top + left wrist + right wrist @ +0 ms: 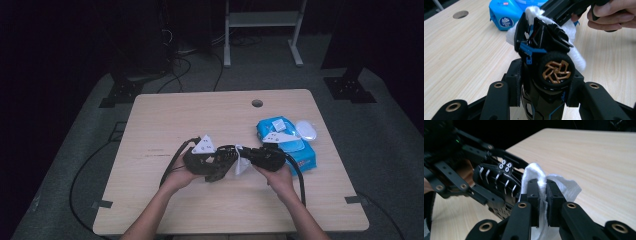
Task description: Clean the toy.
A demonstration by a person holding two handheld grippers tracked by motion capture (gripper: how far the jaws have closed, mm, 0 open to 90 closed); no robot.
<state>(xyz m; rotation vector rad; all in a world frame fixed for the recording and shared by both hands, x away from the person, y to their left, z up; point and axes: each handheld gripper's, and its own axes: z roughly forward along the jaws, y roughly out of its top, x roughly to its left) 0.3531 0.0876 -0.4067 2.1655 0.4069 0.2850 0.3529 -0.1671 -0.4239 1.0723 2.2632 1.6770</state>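
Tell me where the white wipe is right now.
The white wipe is pinched between the right gripper jaws and pressed against the black toy car held by the left gripper, near the table's front middle, left of the blue wipes pack.

Toy car's [549,75] lower body behind the claw, white wipe [541,230] cut off below.

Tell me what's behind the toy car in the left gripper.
A white wipe sits behind the toy car, pinched by the right gripper. Farther back lies a blue wipes pack. The car hides the wipe's middle.
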